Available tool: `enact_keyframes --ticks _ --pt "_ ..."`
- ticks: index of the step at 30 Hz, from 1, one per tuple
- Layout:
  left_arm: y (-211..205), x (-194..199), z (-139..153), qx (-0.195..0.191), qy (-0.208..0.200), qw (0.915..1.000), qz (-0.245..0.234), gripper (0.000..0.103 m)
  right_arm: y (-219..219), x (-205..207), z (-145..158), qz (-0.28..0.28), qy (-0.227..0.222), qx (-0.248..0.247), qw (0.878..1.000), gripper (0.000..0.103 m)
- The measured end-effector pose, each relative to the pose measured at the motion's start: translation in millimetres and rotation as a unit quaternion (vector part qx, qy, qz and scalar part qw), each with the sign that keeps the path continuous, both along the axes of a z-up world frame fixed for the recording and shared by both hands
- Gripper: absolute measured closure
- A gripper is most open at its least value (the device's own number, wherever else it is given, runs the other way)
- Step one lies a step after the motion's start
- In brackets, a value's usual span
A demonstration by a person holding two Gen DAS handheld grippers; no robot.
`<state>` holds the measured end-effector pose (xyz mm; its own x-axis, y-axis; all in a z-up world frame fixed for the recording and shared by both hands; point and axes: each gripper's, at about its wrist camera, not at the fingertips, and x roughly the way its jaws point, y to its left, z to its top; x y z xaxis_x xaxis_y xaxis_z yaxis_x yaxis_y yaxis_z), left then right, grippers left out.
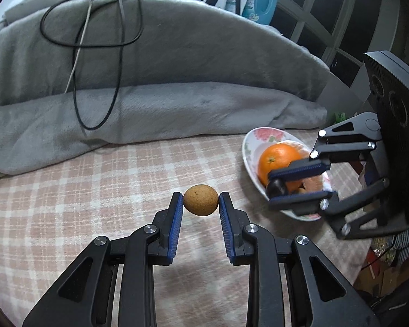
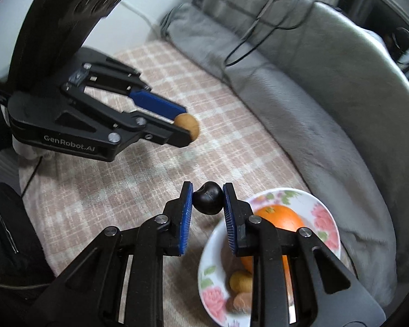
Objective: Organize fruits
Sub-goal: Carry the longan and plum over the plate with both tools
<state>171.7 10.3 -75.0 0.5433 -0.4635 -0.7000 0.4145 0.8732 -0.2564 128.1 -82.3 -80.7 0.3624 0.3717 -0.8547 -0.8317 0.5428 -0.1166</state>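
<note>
My left gripper (image 1: 201, 201) is shut on a small round tan-brown fruit (image 1: 201, 200) and holds it above the pink checked bed cover; it also shows in the right wrist view (image 2: 187, 126). My right gripper (image 2: 207, 198) is shut on a dark purple-black fruit (image 2: 207, 197), held just left of the floral plate (image 2: 327, 218). In the left wrist view the right gripper (image 1: 277, 188) holds the dark fruit (image 1: 276, 187) over the plate's (image 1: 249, 147) near side. The plate holds an orange (image 1: 278, 160), also seen in the right wrist view (image 2: 280, 218), and small yellowish fruits (image 2: 240, 281).
A folded grey blanket (image 1: 155, 81) with black and white cables (image 1: 76, 54) runs along the back of the bed. The pink checked cover (image 1: 81, 190) lies under both grippers. Bottles (image 1: 264, 0) and a window stand behind. The bed edge drops off at right.
</note>
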Motion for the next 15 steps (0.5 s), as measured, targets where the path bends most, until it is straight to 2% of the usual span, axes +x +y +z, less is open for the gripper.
enact_keyframes --ticks 4,15 --pt "-10 -7 9 -0.001 -0.008 0.9999 -0.008 0.078 -29 -2 17 -0.034 -0.01 0.031 0.999 0.08" --pt "-50 -22 20 -0.004 -0.025 0.9991 -0.034 0.078 -95 2 32 -0.121 -0.016 0.096 0.988 0.08"
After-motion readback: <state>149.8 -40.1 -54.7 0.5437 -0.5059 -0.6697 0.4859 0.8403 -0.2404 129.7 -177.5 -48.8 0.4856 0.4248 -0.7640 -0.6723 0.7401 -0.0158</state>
